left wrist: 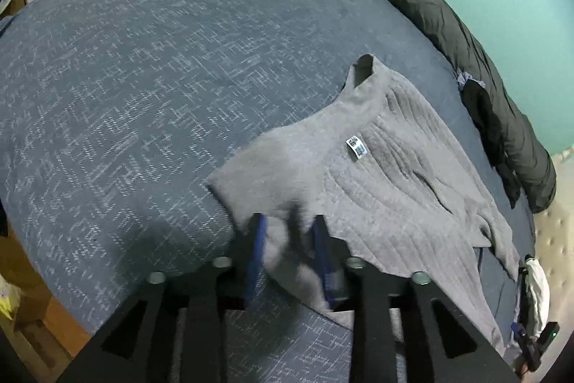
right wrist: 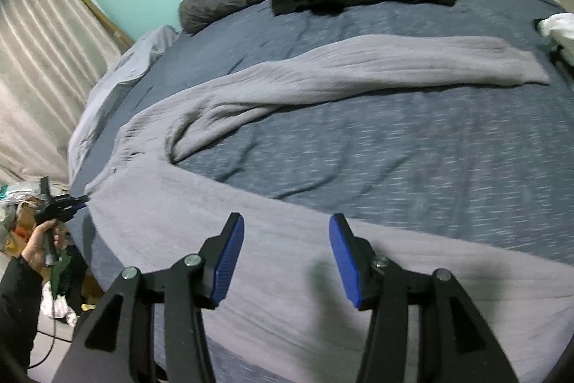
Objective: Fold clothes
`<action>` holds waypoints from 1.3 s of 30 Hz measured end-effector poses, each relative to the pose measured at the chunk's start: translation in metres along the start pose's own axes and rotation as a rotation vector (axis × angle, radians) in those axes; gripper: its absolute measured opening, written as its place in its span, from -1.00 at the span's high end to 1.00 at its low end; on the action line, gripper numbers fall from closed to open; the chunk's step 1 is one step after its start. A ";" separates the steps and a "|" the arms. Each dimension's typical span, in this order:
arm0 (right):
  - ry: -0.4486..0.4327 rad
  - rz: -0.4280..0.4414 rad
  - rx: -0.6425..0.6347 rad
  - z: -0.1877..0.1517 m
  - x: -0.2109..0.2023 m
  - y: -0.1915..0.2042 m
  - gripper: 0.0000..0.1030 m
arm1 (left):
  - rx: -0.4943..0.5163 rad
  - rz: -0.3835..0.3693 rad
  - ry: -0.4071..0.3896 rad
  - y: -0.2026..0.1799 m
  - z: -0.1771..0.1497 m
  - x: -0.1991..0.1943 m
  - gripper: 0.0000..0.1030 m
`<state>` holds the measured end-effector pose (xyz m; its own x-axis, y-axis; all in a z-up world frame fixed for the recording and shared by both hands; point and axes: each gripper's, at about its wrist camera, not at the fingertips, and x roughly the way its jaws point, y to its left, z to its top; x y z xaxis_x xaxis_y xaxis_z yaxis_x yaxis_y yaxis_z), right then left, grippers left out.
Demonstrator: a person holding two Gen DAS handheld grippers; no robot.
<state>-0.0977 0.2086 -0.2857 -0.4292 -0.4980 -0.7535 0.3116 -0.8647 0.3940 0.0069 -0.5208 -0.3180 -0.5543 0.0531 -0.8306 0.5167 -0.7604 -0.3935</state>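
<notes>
Left gripper (left wrist: 292, 239) clamps the grey sweater (left wrist: 391, 167) at the bed's (left wrist: 125, 78) near edge — right gripper (right wrist: 287, 253), wide open and empty, hovers over its hem.

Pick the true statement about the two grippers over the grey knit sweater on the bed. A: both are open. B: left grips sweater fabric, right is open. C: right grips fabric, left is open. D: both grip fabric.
B: the left gripper has grey knit sweater fabric bunched between its blue pads, while the right gripper hovers with jaws spread, holding nothing.
</notes>
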 end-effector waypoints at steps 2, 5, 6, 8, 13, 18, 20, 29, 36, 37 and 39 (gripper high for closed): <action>-0.006 -0.029 0.005 0.001 -0.012 -0.014 0.00 | -0.008 -0.007 0.003 0.003 0.000 -0.001 0.14; -0.006 -0.076 0.016 0.002 -0.031 -0.038 -0.01 | -0.003 -0.009 0.018 0.004 -0.002 -0.001 0.07; 0.008 -0.096 0.018 0.001 -0.037 -0.048 -0.02 | 0.002 -0.012 0.020 0.004 -0.002 -0.002 0.07; 0.029 -0.130 0.022 -0.003 -0.046 -0.062 -0.11 | 0.014 -0.017 0.028 0.002 -0.004 -0.002 0.07; 0.029 -0.197 0.093 -0.018 -0.081 -0.109 -0.12 | 0.023 -0.019 0.049 0.001 -0.013 -0.002 0.06; 0.009 -0.264 0.168 -0.036 -0.115 -0.148 -0.19 | 0.020 -0.013 0.055 -0.001 -0.023 -0.006 0.06; 0.011 -0.300 0.184 -0.043 -0.124 -0.162 -0.19 | 0.027 -0.013 0.056 -0.004 -0.027 -0.008 0.06; 0.015 -0.406 0.315 -0.074 -0.139 -0.226 -0.21 | 0.043 -0.015 0.064 -0.018 -0.038 -0.013 -0.02; 0.037 -0.414 0.320 -0.082 -0.125 -0.249 -0.21 | 0.034 -0.008 0.066 -0.024 -0.040 -0.010 -0.05; 0.043 -0.414 0.313 -0.083 -0.122 -0.249 -0.21 | 0.032 -0.006 0.066 -0.024 -0.040 -0.009 -0.05; 0.039 -0.423 0.297 -0.084 -0.119 -0.248 -0.21 | 0.029 -0.001 0.067 -0.025 -0.039 -0.008 -0.06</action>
<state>-0.0523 0.4881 -0.3381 -0.4317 -0.1027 -0.8962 -0.1391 -0.9740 0.1786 0.0242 -0.4770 -0.3176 -0.5096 0.0961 -0.8550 0.4968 -0.7785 -0.3836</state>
